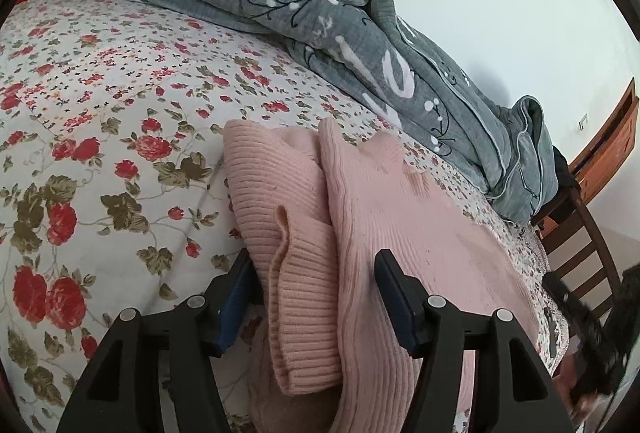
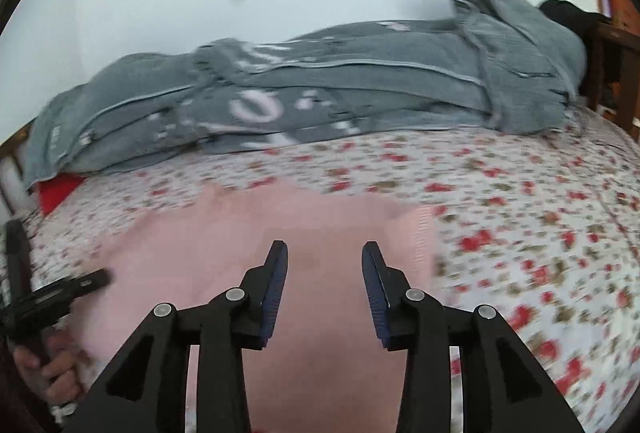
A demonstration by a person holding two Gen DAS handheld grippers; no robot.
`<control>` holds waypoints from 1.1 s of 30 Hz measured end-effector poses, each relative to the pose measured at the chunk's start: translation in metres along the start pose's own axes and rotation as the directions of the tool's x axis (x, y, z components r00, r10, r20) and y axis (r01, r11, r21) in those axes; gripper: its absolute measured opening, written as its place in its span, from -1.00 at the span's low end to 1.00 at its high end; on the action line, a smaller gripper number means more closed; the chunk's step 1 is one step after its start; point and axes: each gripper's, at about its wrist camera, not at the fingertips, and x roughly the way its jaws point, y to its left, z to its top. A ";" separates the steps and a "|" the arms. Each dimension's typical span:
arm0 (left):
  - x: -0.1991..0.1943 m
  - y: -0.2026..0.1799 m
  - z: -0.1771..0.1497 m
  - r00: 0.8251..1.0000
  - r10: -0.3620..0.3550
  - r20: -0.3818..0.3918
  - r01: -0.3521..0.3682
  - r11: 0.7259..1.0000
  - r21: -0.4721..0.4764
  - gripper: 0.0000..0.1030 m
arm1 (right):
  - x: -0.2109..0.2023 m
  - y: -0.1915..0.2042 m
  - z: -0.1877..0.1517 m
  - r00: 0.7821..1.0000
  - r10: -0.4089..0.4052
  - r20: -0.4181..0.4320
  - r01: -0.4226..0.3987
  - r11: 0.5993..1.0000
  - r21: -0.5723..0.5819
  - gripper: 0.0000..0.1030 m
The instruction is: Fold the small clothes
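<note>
A pink ribbed knit sweater lies on the floral bedsheet. One sleeve is folded over along the sweater's left side, cuff toward me. My left gripper stands open astride that sleeve; the fabric lies between the jaws and is not pinched. In the blurred right wrist view, my right gripper hovers open above the flat sweater with nothing between its fingers. The left gripper shows at that view's left edge, held by a hand.
A crumpled grey quilt with white print runs along the far side of the bed against a pale wall. A red cushion peeks from under it. A dark wooden chair stands past the bed's end.
</note>
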 end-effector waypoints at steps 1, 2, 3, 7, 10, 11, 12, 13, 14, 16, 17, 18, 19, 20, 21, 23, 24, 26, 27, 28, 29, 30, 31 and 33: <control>0.000 0.000 0.000 1.000 -0.001 -0.001 0.001 1.000 -0.001 0.16 | 0.002 0.015 -0.005 1.000 0.021 -0.008 -0.021 0.999 -0.034 -0.26; 0.001 0.000 0.000 1.000 0.000 -0.002 0.000 1.000 0.000 0.16 | 0.004 0.026 -0.009 1.000 0.025 -0.011 -0.026 0.998 -0.063 -0.26; 0.001 0.000 0.000 1.000 0.000 -0.004 0.000 1.000 0.000 0.16 | 0.006 0.039 -0.015 1.000 0.023 -0.012 -0.024 0.995 -0.096 -0.26; 0.001 -0.001 0.000 1.000 -0.004 -0.007 0.004 1.000 -0.001 0.16 | 0.023 0.071 -0.034 0.997 0.053 -0.064 -0.062 0.987 -0.148 -0.26; 0.000 0.000 0.001 1.000 -0.014 -0.012 0.014 1.000 -0.006 0.16 | 0.039 0.081 -0.041 0.997 0.009 -0.080 -0.022 0.986 -0.164 -0.26; 0.000 0.001 0.001 1.000 -0.018 -0.013 0.018 1.000 -0.009 0.16 | 0.045 0.083 -0.043 0.996 -0.016 -0.082 0.002 0.986 -0.169 -0.26; -0.001 0.002 0.002 1.000 -0.023 -0.014 0.022 1.000 -0.014 0.16 | 0.048 0.084 -0.043 0.996 -0.024 -0.083 0.010 0.986 -0.168 -0.26; -0.001 0.002 0.002 0.999 -0.029 -0.016 0.028 0.999 -0.020 0.16 | 0.051 0.084 -0.043 0.996 -0.031 -0.084 0.017 0.986 -0.165 -0.26; -0.001 0.003 0.003 0.999 -0.033 -0.017 0.033 0.999 -0.024 0.16 | 0.054 0.083 -0.043 0.995 -0.038 -0.089 0.023 0.987 -0.160 -0.26; -0.002 0.004 0.003 0.999 -0.041 -0.018 0.041 0.999 -0.032 0.16 | 0.055 0.082 -0.044 0.995 -0.042 -0.094 0.028 0.988 -0.154 -0.26; -0.002 0.005 0.003 0.999 -0.044 -0.019 0.044 0.998 -0.035 0.16 | 0.055 0.082 -0.044 0.995 -0.046 -0.093 0.031 0.987 -0.156 -0.26; -0.002 0.005 0.003 0.999 -0.046 -0.020 0.045 0.998 -0.036 0.16 | 0.055 0.082 -0.045 0.994 -0.050 -0.093 0.035 0.987 -0.159 -0.26; -0.002 0.004 0.003 0.999 -0.046 -0.020 0.045 0.998 -0.037 0.16 | 0.054 0.083 -0.046 0.994 -0.055 -0.092 0.040 0.986 -0.164 -0.26; -0.002 0.004 0.003 0.999 -0.044 -0.019 0.044 0.998 -0.036 0.16 | 0.054 0.084 -0.046 0.994 -0.061 -0.090 0.045 0.985 -0.170 -0.26; -0.002 0.004 0.003 0.999 -0.044 -0.020 0.043 0.998 -0.035 0.16 | 0.053 0.084 -0.047 0.994 -0.065 -0.089 0.049 0.984 -0.173 -0.26; -0.003 0.005 0.004 0.999 -0.043 -0.019 0.042 0.998 -0.036 0.16 | 0.050 0.085 -0.049 0.994 -0.070 -0.088 0.053 0.982 -0.179 -0.26; -0.003 0.005 0.004 0.999 -0.044 -0.020 0.043 0.998 -0.036 0.16 | 0.048 0.085 -0.050 0.994 -0.071 -0.087 0.054 0.982 -0.182 -0.26; -0.002 0.005 0.004 0.999 -0.044 -0.020 0.043 0.998 -0.037 0.16 | 0.044 0.085 -0.051 0.994 -0.072 -0.087 0.055 0.981 -0.186 -0.26; -0.003 0.005 0.003 0.999 -0.044 -0.019 0.043 0.998 -0.037 0.16 | 0.041 0.084 -0.053 0.994 -0.070 -0.087 0.053 0.981 -0.188 -0.26; -0.003 0.005 0.003 0.999 -0.043 -0.019 0.043 0.998 -0.036 0.16 | 0.039 0.084 -0.054 0.994 -0.069 -0.086 0.052 0.980 -0.190 -0.26; -0.002 0.005 0.004 0.999 -0.043 -0.020 0.042 0.999 -0.035 0.16 | 0.037 0.084 -0.055 0.994 -0.068 -0.087 0.050 0.980 -0.193 -0.26; -0.002 0.004 0.004 0.999 -0.042 -0.020 0.041 0.999 -0.034 0.16 | 0.034 0.084 -0.057 0.994 -0.066 -0.087 0.047 0.979 -0.197 -0.26; -0.002 0.003 0.003 0.999 -0.041 -0.020 0.041 0.999 -0.033 0.16 | 0.032 0.084 -0.058 0.994 -0.064 -0.087 0.046 0.979 -0.200 -0.26; 0.000 0.002 0.003 0.999 -0.042 -0.023 0.041 0.999 -0.028 0.17 | 0.030 0.085 -0.062 0.994 -0.069 -0.083 0.050 0.976 -0.212 -0.26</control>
